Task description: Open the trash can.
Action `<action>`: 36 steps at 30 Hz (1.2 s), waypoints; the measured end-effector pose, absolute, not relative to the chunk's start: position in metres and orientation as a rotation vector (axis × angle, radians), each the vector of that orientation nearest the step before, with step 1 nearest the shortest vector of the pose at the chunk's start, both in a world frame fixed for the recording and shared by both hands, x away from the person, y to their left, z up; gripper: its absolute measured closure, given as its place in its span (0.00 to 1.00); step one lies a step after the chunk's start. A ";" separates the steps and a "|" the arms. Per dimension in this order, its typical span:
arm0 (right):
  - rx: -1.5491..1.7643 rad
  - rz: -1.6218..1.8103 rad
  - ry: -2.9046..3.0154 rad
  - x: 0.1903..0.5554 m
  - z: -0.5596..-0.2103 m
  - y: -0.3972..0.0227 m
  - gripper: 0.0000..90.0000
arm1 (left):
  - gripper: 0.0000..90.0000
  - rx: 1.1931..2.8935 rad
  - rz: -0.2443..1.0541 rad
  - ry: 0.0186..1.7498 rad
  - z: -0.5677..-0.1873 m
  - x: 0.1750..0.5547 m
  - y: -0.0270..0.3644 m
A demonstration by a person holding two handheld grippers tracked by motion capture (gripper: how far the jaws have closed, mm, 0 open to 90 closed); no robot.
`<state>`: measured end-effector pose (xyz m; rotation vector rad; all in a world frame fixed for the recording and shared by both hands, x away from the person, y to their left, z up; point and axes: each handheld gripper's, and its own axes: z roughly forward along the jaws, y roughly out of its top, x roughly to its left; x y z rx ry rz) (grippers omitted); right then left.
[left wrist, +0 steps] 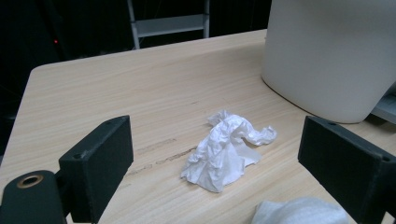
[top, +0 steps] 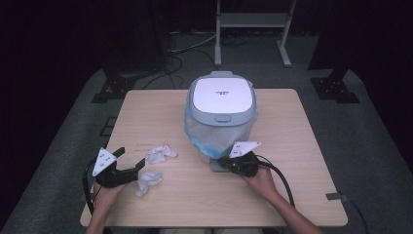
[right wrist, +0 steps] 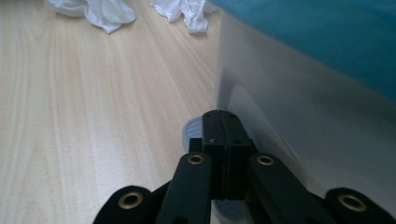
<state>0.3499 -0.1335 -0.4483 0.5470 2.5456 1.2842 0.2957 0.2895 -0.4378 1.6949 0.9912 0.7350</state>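
Bin pedal (right wrist: 194, 130) half hidden under right gripper's (right wrist: 223, 123) closed fingers

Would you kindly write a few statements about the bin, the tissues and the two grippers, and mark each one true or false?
1. The bin's lid is closed. True.
2. The left gripper is clamped on a tissue. False: its jaws stand open, with the farther tissue lying loose beyond them.
3. Two crumpled tissues lie on the table. True: the nearer tissue lies below the farther one.
4. The right gripper is wide open. False: its jaws are shut, at the pedal by the bin's base.
5. The bin has no liner. False: a blue bag hangs over its sides.
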 end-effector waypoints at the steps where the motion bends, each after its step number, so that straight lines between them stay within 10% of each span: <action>1: 0.548 1.282 2.544 0.351 -0.449 -0.133 0.99 | 0.11 1.696 0.734 0.991 -0.438 0.296 0.289; 36: 0.558 1.232 2.512 0.355 -0.462 -0.127 1.00 | 0.15 1.728 0.693 0.986 -0.440 0.299 0.286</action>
